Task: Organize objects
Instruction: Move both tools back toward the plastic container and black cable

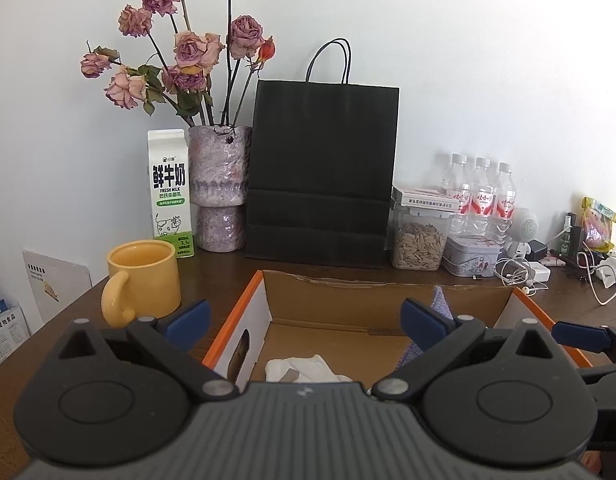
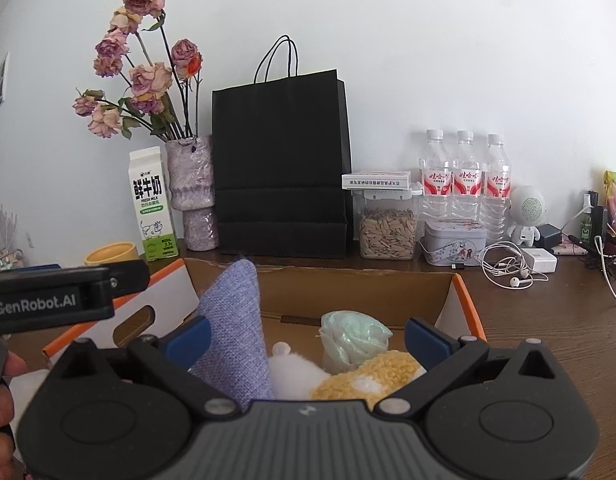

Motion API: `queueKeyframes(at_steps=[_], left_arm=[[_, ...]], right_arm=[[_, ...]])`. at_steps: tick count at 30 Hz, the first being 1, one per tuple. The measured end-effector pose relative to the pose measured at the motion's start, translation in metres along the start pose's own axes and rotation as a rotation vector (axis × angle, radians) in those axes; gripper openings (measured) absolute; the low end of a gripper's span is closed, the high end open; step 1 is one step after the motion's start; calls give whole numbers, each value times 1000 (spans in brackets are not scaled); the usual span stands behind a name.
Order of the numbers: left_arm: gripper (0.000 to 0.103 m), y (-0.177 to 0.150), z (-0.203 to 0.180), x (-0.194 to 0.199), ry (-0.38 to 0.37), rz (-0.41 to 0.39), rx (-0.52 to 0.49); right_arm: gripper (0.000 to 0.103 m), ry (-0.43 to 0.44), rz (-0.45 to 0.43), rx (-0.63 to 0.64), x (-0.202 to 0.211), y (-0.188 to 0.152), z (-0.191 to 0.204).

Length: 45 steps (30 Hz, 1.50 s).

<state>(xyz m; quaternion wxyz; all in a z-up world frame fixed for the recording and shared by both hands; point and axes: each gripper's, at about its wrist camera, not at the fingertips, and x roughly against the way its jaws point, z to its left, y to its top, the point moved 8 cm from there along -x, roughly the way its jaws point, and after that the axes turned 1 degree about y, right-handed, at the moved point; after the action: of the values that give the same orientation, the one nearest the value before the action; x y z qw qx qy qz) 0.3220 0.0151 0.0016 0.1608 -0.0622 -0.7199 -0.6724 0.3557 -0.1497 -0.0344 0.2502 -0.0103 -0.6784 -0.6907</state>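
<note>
Wood-grain desk (image 2: 548,320), corrugated cardboard box (image 2: 348,280), coarse-woven lilac cloth (image 2: 232,320) inside

The left gripper (image 1: 306,322) is standing with its blue-padded jaws spread wide, gripping nothing. The right gripper (image 2: 308,338) is pointing the same way just beside it, jaws equally wide and empty. A hand (image 2: 2,396) is gripping the left tool's handle.
</note>
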Motion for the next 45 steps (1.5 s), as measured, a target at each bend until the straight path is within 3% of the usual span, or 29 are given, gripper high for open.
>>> queueKeyframes(at_steps=[12, 23, 36, 45], left_arm=[[103, -2, 8, 40, -9, 6, -20], [103, -10, 29, 69, 16, 25, -49], [103, -39, 78, 86, 93, 109, -75], [103, -63, 112, 91, 132, 181, -62]], right_arm=[[103, 28, -7, 54, 48, -6, 10], [103, 0, 18, 89, 89, -25, -1], [103, -66, 157, 114, 109, -72, -46], [103, -30, 255, 98, 100, -98, -61]])
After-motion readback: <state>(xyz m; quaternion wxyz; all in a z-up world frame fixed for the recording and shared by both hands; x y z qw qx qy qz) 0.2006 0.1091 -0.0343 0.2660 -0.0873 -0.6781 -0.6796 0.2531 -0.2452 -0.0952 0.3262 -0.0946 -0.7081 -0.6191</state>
